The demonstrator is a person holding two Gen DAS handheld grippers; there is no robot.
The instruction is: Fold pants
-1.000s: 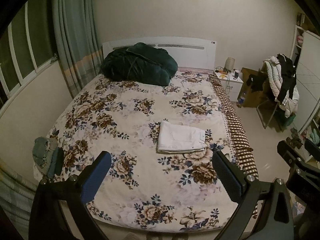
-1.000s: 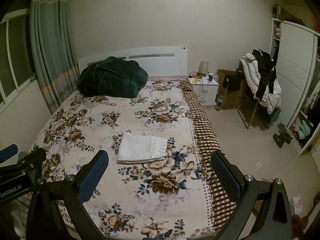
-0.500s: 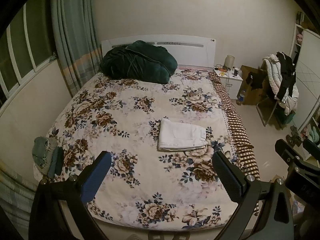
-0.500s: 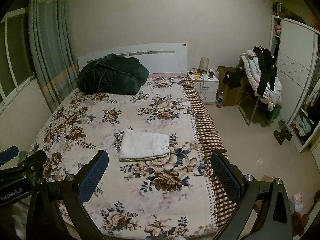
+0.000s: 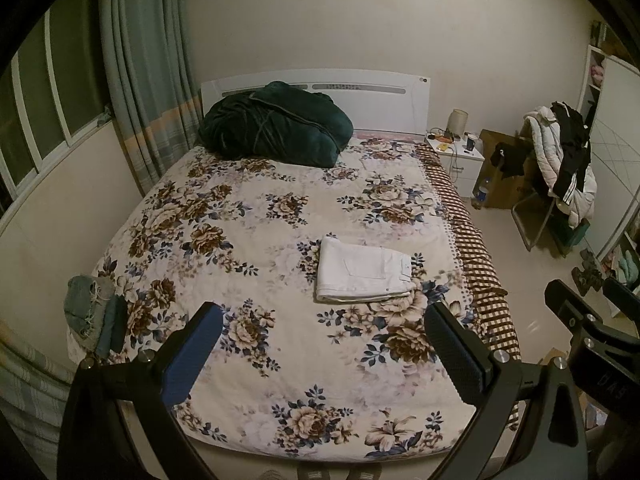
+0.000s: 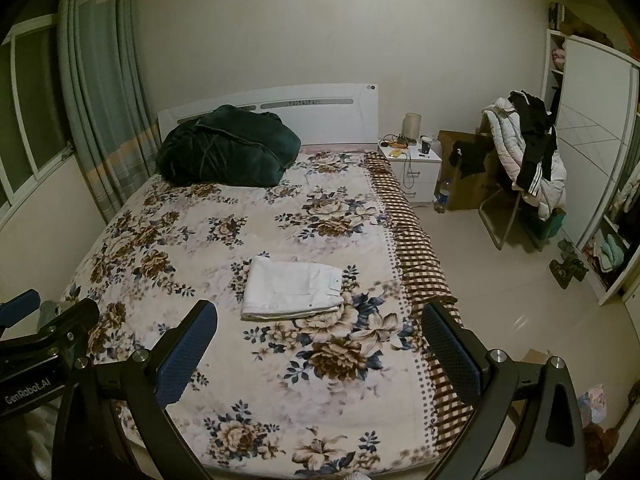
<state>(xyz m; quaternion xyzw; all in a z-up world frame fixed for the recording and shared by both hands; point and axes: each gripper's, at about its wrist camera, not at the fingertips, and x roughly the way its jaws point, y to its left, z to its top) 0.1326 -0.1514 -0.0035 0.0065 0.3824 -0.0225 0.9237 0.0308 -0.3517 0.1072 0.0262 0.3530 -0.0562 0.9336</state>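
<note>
Grey-green curtains (image 5: 140,80) hang at the far left beside the window, and below them, at the bed's left edge, a small heap of faded denim (image 5: 90,312) lies on the floral bedspread (image 5: 248,184). Your left tool (image 5: 320,356) is held above the foot of the bed with its two fingers spread wide and nothing between them. At the head of the bed a dark green quilt (image 5: 276,128) is bundled against the white headboard (image 5: 380,96). Right of centre, the white pants (image 5: 362,270) lie folded into a flat rectangle on the bedspread, well apart from both tools and touched by neither. Your right tool (image 6: 316,354) is likewise released, its fingers wide apart above the near end of the bed, gripping nothing; in its view the pants (image 6: 292,288) lie ahead, nearer the left finger. A brown checked border (image 6: 416,248) runs along the bed's right side. Farther right stand a white nightstand (image 6: 412,168) carrying a lamp and small items, a chair draped with jackets (image 6: 528,156), and a white wardrobe (image 6: 592,128) at the edge.
</note>
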